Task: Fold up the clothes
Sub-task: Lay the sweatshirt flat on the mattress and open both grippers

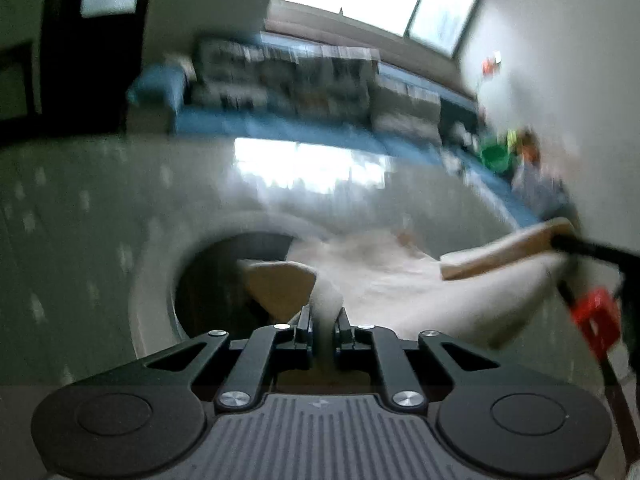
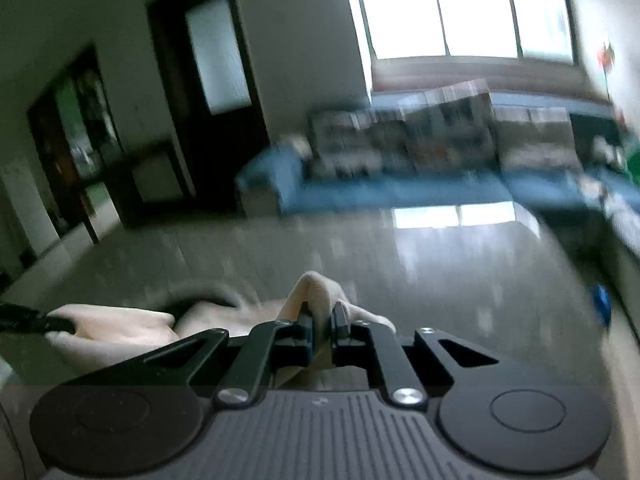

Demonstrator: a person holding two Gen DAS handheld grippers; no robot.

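Note:
A cream garment [image 1: 384, 280] hangs stretched between both grippers above the floor, blurred by motion. In the left wrist view my left gripper [image 1: 324, 330] is shut on a bunched fold of it that rises between the pads. At the right edge of that view the right gripper's black finger [image 1: 580, 246] pinches the garment's far corner. In the right wrist view my right gripper [image 2: 322, 322] is shut on a folded edge of the garment [image 2: 316, 286]. The rest of the cloth sags left toward the left gripper's finger [image 2: 28, 318], which holds its other end.
A glossy grey floor [image 2: 400, 248] lies below. A blue sofa [image 2: 380, 188] stacked with patterned cushions runs under the bright window [image 2: 460, 8]. Dark doors [image 2: 208, 92] stand on the left. A green bucket [image 1: 496, 152] and a blue ball [image 2: 600, 304] sit on the right.

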